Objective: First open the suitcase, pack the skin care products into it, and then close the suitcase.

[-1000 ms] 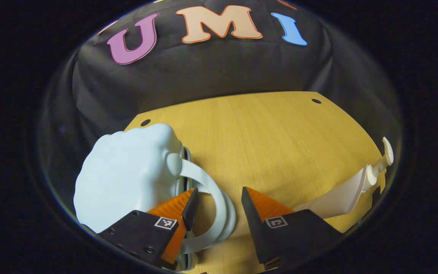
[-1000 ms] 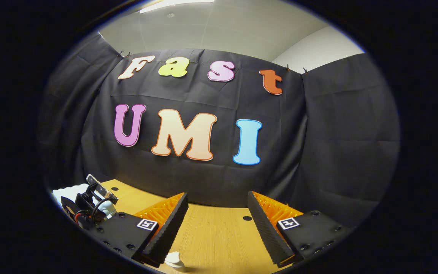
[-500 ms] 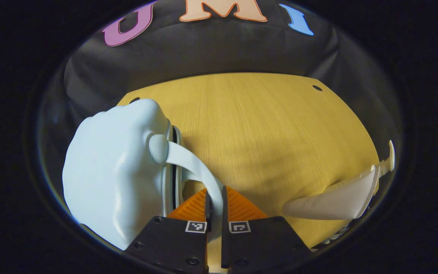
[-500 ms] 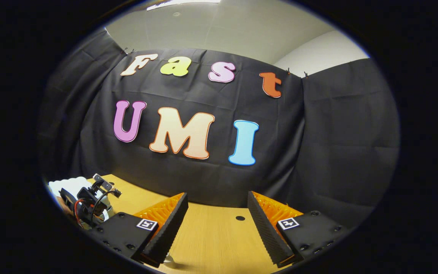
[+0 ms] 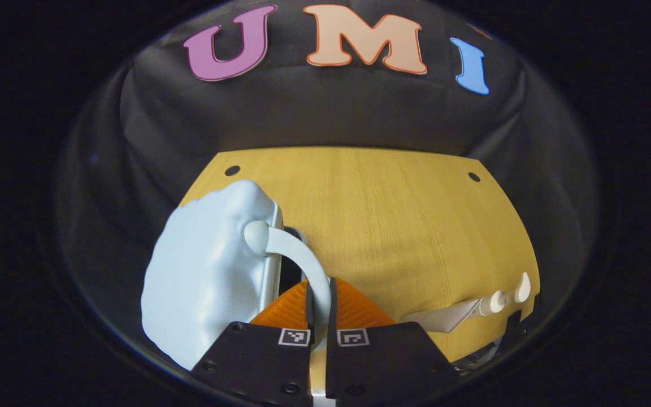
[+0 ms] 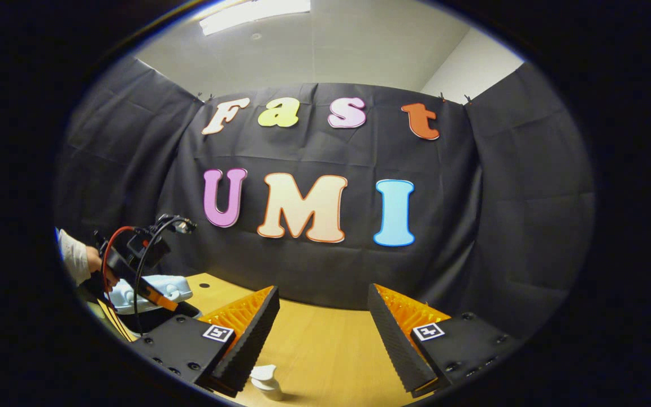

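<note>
In the left gripper view, the left gripper [image 5: 320,308] is clamped on the pale blue handle [image 5: 297,257] of the suitcase [image 5: 207,282], both fingers pressed against the thin strap where it arcs down from its round knob on the case. The suitcase itself is a light blue, softly moulded shell standing on the wooden table [image 5: 382,215] just left of the gripper, and a dark gap shows along its seam beside the handle. To the right of the suitcase, near the table's front edge, a white pump bottle [image 5: 461,314] lies on its side with its nozzle pointing away from the case. Beyond the suitcase the bare tabletop runs to the black cloth wall. In the right gripper view, the right gripper [image 6: 321,333] is spread wide with nothing between its fingers, held above the table. Just below its left finger stands the white pump head of a bottle [image 6: 265,380]. Farther off to the left, the suitcase [image 6: 150,288] shows on the table with the left gripper [image 6: 144,271] above it, held by a hand [image 6: 102,271] in a white sleeve.
</note>
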Motion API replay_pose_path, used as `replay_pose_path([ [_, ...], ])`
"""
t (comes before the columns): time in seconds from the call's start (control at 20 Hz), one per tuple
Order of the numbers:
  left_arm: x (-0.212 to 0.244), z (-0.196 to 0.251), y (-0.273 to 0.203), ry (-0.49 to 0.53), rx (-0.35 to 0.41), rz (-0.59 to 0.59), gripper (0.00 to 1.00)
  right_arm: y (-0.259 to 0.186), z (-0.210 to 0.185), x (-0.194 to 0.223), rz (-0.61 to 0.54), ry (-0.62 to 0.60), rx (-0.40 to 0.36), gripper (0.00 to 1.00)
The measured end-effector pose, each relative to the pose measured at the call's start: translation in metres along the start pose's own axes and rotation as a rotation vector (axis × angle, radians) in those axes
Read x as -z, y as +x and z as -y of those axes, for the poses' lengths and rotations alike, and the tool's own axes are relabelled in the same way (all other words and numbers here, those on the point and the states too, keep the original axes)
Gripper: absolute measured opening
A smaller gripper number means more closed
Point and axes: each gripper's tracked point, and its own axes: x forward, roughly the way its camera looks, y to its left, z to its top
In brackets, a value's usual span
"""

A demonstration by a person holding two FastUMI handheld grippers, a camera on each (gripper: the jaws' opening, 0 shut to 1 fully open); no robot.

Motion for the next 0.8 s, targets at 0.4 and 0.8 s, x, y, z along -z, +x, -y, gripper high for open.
replay_pose_path([
  [0.4, -0.064, -0.131, -0.066, 0.021, -0.044, 0.191, 0.02, 0.019, -0.054, -0.019, 0.022, -0.018, 0.062, 0.99],
  [0.8, -0.072, -0.324, -0.080, 0.141, -0.275, 0.241, 0.00, 0.046, -0.117, -0.003, -0.039, -0.019, 0.118, 1.00],
])
